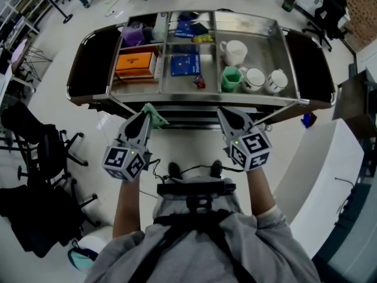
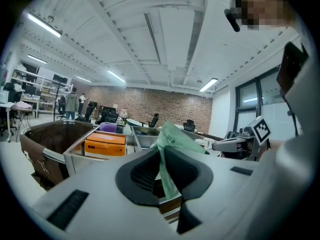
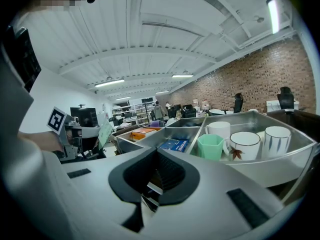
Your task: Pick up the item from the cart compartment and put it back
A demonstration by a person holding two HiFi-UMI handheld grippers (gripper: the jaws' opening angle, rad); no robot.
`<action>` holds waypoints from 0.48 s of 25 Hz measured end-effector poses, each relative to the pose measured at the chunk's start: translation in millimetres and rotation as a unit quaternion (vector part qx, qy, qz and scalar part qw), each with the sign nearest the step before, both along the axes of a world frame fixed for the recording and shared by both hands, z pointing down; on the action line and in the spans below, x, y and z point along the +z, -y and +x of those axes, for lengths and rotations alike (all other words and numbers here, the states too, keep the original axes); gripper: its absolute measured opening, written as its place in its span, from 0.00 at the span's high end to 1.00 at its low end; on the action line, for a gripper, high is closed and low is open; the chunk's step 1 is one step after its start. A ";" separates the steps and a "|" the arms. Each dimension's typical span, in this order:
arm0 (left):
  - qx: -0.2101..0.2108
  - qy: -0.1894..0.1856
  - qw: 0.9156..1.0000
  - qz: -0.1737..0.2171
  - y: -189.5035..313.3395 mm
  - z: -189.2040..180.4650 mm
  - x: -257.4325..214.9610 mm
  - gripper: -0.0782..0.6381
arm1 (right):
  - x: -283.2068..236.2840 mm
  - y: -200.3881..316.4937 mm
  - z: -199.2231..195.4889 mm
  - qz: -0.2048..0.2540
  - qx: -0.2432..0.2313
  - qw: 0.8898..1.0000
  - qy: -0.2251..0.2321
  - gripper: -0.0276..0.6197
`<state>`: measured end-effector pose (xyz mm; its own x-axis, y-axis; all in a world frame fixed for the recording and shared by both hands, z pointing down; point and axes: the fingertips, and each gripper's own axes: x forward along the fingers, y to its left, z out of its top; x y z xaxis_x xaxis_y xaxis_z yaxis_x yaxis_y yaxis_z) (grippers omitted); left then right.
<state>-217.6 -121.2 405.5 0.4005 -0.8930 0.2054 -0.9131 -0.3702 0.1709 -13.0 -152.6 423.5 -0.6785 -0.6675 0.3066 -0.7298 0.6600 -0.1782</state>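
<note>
I had the left gripper (image 1: pixel 144 115) clamped on a thin green packet (image 2: pixel 172 140). The pads pinched its lower part, and the rest stood up and out past the jaw tips. The packet hung clear of the cart (image 1: pixel 206 101), just short of its near rail, which ran across ahead of both sets of jaws. Beyond the left jaws and a little to their left, an orange box (image 1: pixel 135 63) lay in its compartment. The right gripper (image 3: pixel 151 178) was level with the left one, its jaws drawn together with nothing between them. Ahead of those jaws a green cup (image 3: pixel 210 147) stood in the cart, with white mugs (image 3: pixel 244 145) just to its right.
</note>
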 end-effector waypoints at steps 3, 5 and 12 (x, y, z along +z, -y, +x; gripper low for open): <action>-0.003 0.006 1.000 -0.004 2.2 -2.0 0.6 0.83 | 1.3 0.0 -0.4 -0.002 -0.001 1.000 -0.001 0.94; 0.000 0.012 1.000 -0.004 5.4 -1.9 -2.0 0.83 | 1.1 -1.0 -1.3 -0.003 -0.003 1.000 -0.001 0.94; 0.034 0.086 0.996 0.017 50.4 -0.9 -31.5 0.83 | -1.9 -1.0 -5.4 -0.003 -0.009 1.000 0.002 0.94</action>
